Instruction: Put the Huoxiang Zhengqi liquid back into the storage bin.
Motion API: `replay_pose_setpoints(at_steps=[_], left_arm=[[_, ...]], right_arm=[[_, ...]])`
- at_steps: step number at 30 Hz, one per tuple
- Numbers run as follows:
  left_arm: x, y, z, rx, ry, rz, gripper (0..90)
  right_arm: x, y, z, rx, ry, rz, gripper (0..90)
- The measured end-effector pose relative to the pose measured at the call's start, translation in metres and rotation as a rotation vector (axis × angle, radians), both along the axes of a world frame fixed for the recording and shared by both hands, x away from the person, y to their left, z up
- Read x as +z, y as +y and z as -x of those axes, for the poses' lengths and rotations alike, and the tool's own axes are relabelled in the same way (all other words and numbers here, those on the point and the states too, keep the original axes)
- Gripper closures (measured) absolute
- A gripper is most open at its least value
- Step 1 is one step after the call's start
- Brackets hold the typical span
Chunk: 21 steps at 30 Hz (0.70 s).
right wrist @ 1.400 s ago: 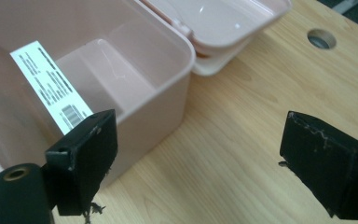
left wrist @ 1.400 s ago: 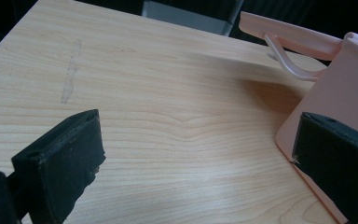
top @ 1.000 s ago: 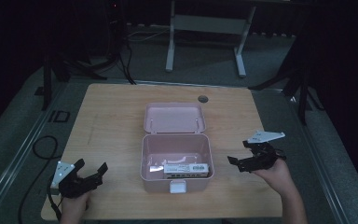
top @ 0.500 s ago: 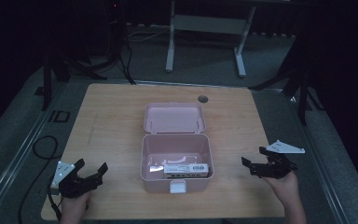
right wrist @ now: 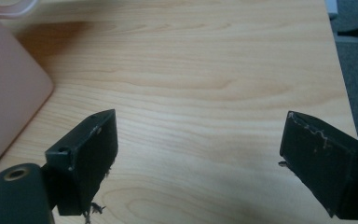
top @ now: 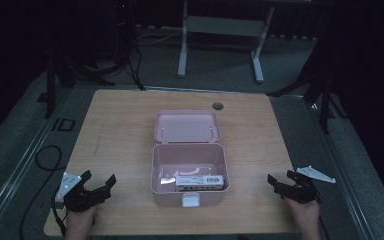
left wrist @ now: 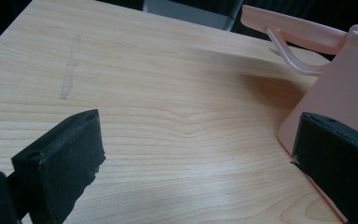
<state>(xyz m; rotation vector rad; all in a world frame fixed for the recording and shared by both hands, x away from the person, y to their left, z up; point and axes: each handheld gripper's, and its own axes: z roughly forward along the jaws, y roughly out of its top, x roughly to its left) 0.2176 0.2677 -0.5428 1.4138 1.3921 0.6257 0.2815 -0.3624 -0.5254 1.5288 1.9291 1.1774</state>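
your left tongs [top: 99, 187] and right tongs [top: 280, 183] rest on the desk [top: 120, 125], both spread apart and empty, flanking the open pink box [top: 189, 172] at centre. next, likely reach in to close its lid [top: 186, 126].

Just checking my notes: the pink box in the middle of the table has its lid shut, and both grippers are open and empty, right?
Not quite: the pink box is open, its lid folded back, as the high view shows. The left gripper and right gripper are open and empty.
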Motion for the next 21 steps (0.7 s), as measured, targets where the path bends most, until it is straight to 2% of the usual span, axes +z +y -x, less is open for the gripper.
replay_pose_setpoints(at_steps=[4,10,21], left_arm=[[0.0,0.0,0.0,0.0,0.002,0.0,2.3],[0.0,0.0,0.0,0.002,0.003,0.001,2.3],[0.0,0.001,0.0,0.008,0.001,0.0,2.3]], right_arm=[[-0.009,-0.002,0.004,-0.02,0.007,-0.018,11.1],[-0.015,0.003,0.006,-0.015,0.016,-0.005,11.1],[-0.015,0.007,0.009,0.008,0.021,-0.007,11.1]])
